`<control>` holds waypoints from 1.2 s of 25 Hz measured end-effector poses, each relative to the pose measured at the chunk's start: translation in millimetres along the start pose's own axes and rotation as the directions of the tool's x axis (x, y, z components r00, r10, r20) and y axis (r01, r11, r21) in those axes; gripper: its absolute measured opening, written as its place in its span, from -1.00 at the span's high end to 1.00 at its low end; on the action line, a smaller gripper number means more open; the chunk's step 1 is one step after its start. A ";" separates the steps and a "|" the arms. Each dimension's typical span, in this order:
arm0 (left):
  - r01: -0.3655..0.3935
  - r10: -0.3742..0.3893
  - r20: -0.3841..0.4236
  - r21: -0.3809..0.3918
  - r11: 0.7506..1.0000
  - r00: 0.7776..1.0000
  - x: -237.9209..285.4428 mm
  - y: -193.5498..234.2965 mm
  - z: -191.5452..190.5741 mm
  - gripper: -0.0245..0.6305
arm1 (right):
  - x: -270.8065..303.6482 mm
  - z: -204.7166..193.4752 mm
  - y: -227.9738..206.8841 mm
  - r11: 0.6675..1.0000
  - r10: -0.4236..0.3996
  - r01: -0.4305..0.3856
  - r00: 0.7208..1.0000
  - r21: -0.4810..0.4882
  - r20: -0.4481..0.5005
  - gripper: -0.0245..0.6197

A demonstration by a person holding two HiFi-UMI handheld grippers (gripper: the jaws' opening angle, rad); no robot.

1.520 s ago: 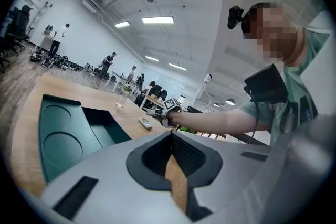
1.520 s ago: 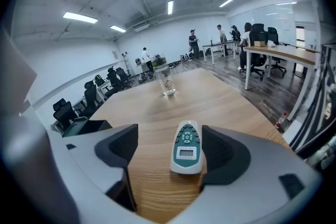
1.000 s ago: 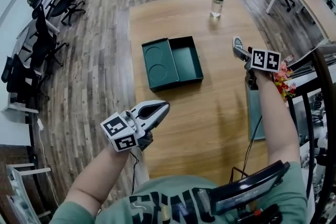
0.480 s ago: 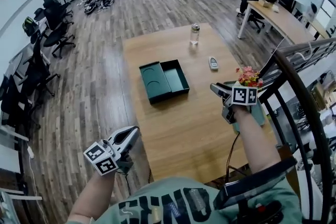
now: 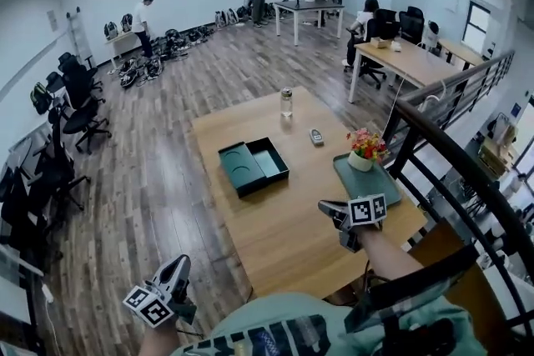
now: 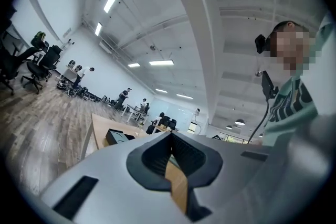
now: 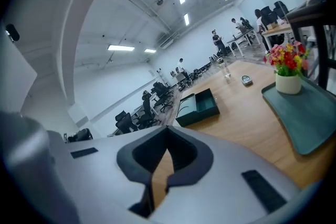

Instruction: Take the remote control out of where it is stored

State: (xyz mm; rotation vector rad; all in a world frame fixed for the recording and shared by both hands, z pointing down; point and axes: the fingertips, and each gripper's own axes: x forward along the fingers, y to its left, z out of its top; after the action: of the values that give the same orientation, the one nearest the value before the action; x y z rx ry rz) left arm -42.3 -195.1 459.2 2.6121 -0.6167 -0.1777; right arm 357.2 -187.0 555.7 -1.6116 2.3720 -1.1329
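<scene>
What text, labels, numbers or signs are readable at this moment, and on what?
No text is readable.
Person's shirt: print cut off by the frame edge, unreadable.
The remote control and the bottle: too small.
Square markers on left gripper, right gripper: patterns only, no words.

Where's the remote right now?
In the head view the remote control lies on the wooden table, right of the open green box, between the bottle and the flower pot.
</scene>
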 end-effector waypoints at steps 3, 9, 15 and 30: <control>-0.016 0.016 -0.001 -0.025 1.000 1.000 -26.9 5.0 -15.3 0.92 | -12.1 -33.5 19.8 0.999 0.008 -0.008 1.000 0.034 0.006 0.90; 0.051 -0.053 -0.035 -0.065 0.997 0.998 -31.8 2.8 -40.3 0.92 | -33.6 -82.0 53.0 0.998 0.001 -0.001 1.000 0.065 0.008 0.90; 0.123 -0.127 -0.049 -0.076 0.989 0.991 -19.1 -21.0 -45.9 0.92 | -52.1 -66.8 70.0 1.000 0.004 -0.004 1.000 -0.014 0.024 0.90; 0.194 -0.198 -0.117 -0.039 0.980 0.973 63.8 -114.8 -70.9 0.92 | -135.4 1.3 98.3 0.975 0.090 -0.058 0.986 -0.214 0.141 0.90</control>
State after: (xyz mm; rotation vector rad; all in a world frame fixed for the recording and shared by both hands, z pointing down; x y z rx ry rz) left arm 75.5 -104.1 469.1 2.6320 -0.3121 -0.0883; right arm 342.1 -57.9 450.3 -1.5867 2.4982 -0.7408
